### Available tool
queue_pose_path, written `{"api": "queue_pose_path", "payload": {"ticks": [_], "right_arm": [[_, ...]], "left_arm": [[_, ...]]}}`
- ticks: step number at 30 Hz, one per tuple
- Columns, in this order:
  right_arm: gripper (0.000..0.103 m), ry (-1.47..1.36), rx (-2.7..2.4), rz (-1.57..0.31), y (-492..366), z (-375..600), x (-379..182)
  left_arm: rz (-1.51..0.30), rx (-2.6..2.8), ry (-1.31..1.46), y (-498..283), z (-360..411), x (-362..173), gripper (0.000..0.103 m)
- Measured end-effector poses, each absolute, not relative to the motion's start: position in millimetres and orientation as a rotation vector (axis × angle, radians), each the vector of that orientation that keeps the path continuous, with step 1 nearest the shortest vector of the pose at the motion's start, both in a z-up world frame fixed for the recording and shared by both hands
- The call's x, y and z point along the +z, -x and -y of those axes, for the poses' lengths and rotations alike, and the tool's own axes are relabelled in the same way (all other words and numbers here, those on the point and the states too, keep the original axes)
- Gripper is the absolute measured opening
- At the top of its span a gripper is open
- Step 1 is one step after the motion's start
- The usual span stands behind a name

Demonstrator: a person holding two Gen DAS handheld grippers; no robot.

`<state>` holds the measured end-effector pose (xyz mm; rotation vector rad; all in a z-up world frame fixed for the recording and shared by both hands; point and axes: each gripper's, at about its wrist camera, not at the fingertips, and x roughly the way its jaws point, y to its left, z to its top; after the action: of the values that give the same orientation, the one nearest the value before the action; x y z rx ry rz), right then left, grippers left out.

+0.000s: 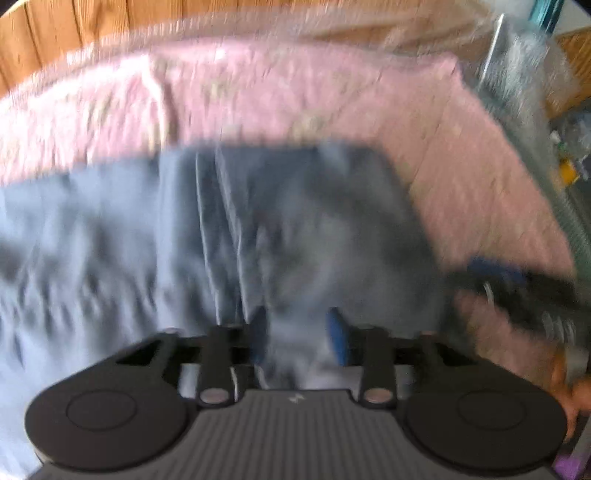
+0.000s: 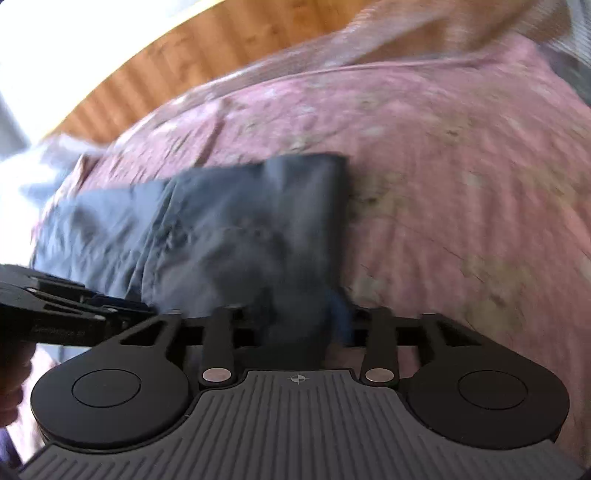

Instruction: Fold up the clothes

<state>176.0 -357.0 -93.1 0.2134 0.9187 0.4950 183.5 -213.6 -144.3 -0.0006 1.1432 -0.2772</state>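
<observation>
Cloth between both sets of pads: left hand-held gripper point(image 1: 298, 338) pinching a fold of the grey garment point(image 1: 221, 236), right hand-held gripper point(image 2: 304, 321) pinching its near edge. Garment spread, partly doubled, on the pink bed cover point(image 2: 461, 184). Risk, judging by heavy blur: fast motion, thin fabric slipping out, fold skewing, cover dragged along.

A home bedroom: pink bedspread point(image 2: 443, 184), wooden headboard point(image 1: 74, 22).
</observation>
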Motion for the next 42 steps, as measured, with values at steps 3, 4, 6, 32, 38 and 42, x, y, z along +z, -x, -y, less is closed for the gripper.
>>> {"api": "queue_pose_path", "payload": {"ticks": [3,4,6,32,38,42], "right_arm": [[0.080,-0.253,0.479,-0.947,-162.2,359.5,-100.9],[0.070,-0.237,0.480,-0.969,-158.7,352.7,-107.6],[0.021,-0.188,0.485,-1.019,-152.3,334.3,-123.3],[0.015,0.024,0.638,-1.016,-185.8,65.1,-189.0],[0.019,0.037,0.695,-1.080,-203.4,42.9,-187.5],[0.021,0.046,0.666,-1.001,-232.9,34.2,-164.5]], "left_arm": [[-1.125,-0.333,0.012,-202.7,231.5,-121.4,0.079],[-1.140,-0.361,0.000,-205.5,240.1,-118.8,0.079],[-1.172,-0.418,-0.026,-210.8,257.3,-114.0,0.079],[-1.251,-0.286,0.330,-155.0,-40.7,-185.1,0.026],[-1.116,-0.286,0.367,-142.0,-45.4,-173.8,0.028],[-1.082,-0.302,0.388,-161.0,-53.6,-165.6,0.041]]}}
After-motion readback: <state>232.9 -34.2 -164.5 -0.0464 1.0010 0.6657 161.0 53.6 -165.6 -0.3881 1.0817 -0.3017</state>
